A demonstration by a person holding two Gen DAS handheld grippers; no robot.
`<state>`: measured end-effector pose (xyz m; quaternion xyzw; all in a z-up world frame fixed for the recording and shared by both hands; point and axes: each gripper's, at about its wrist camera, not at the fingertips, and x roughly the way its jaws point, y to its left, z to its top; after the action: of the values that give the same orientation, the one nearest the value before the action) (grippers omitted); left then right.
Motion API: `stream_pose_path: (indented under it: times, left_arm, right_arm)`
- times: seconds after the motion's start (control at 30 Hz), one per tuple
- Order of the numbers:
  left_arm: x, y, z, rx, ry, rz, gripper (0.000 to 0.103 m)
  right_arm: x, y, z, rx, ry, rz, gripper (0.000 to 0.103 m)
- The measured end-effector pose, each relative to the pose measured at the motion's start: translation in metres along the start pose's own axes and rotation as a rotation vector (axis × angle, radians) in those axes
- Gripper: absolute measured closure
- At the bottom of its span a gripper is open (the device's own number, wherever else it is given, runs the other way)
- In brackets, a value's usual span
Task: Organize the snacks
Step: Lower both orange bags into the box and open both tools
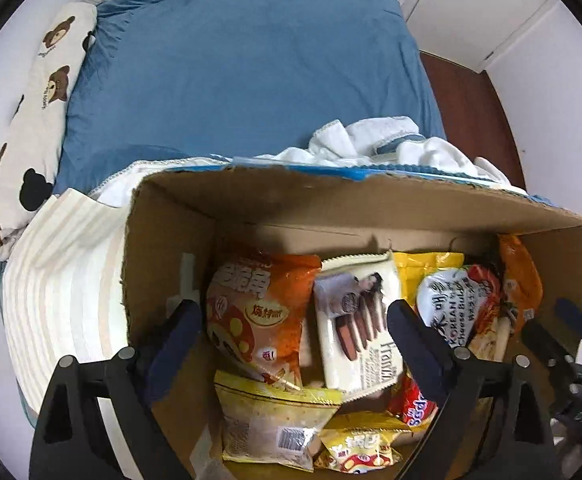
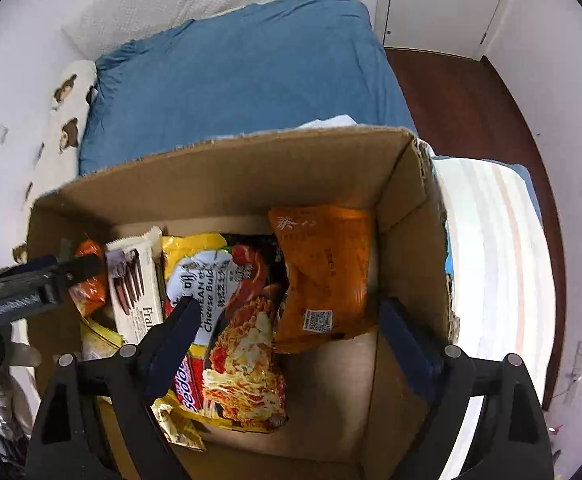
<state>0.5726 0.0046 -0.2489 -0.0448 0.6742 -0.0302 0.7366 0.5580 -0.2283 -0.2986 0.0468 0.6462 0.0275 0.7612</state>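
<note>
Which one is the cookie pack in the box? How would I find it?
Look in the open cardboard box that sits on the blue bed. Among the snack bags, between an orange bag and a noodle packet with a white label, lies the cookie pack. It is the only white wrapper, with dark brown biscuits pictured on it.

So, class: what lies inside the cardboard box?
Inside the cardboard box lie snack packets: a white wafer pack, an orange bag, Korean cheese noodles and another orange packet. Whatever lies beneath them is covered.
</note>
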Motion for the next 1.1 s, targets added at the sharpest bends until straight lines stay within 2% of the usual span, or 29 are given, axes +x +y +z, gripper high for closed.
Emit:
stream_pose_path:
  times: [0.2,0.33,0.5,0.73,0.93,1.1]
  left_arm:
    - [-0.011,-0.006,-0.009,0.014,-0.017,-0.020,0.008]
    - [-0.022,-0.008,-0.022,0.008,-0.046,-0.033,0.008]
    - [-0.039,-0.009,-0.049,-0.014,-0.094,-0.086,0.008]
    - [-0.069,-0.013,-0.096,-0.014,-0.196,-0.064,0.008]
    - [-0.103,-0.019,-0.139,0.014,-0.323,-0.023,0.008]
    - [-0.125,-0.019,-0.171,0.027,-0.399,0.007,0.008]
  right_arm:
    - [-0.002,0.003,-0.010,-0.002,-0.008,-0.018,0.005]
    - [-0.010,0.005,-0.019,0.014,-0.022,-0.001,0.005]
    - [-0.021,0.009,-0.037,0.023,-0.046,0.030,0.005]
    - [-0.047,0.023,-0.073,-0.001,-0.129,0.024,0.004]
    - [-0.086,0.031,-0.111,-0.029,-0.224,0.020,0.004]
    - [-0.116,0.030,-0.144,-0.020,-0.279,0.048,0.004]
